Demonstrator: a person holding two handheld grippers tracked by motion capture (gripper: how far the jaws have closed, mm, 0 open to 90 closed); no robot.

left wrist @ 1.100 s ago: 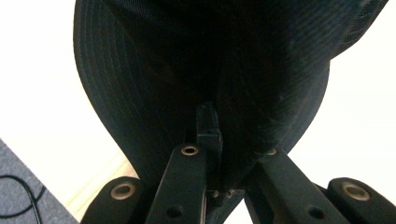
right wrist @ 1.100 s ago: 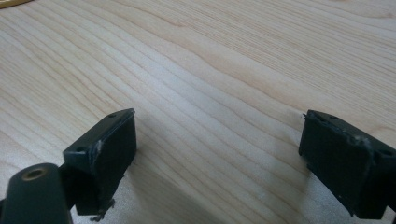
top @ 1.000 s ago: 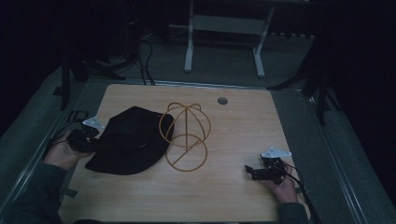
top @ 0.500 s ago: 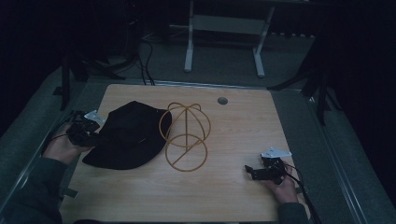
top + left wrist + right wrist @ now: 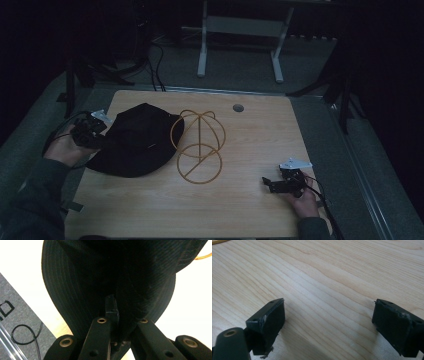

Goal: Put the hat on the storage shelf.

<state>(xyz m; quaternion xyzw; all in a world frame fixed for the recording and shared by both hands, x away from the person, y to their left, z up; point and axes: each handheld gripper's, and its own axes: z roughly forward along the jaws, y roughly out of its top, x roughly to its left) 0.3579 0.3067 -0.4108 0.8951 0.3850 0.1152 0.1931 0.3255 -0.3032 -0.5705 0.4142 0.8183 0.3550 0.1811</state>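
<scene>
A black bucket hat lies on the left part of the wooden table. My left gripper is at the hat's left edge, shut on the brim. In the left gripper view the hat hangs over the jaws, and the left gripper pinches a fold of fabric. A gold wire hat stand stands just right of the hat, touching its edge. My right gripper rests low near the table's front right corner. Its jaws stand wide apart over bare wood, with nothing between them.
A round cable hole sits near the table's far edge. Behind the table a white metal frame and cables are on the dark floor. Grey matting runs along the table's left side.
My left gripper has risen and moved toward the far side with the hat's brim in it, lifting and pulling the hat's left edge. The right gripper has stayed put.
</scene>
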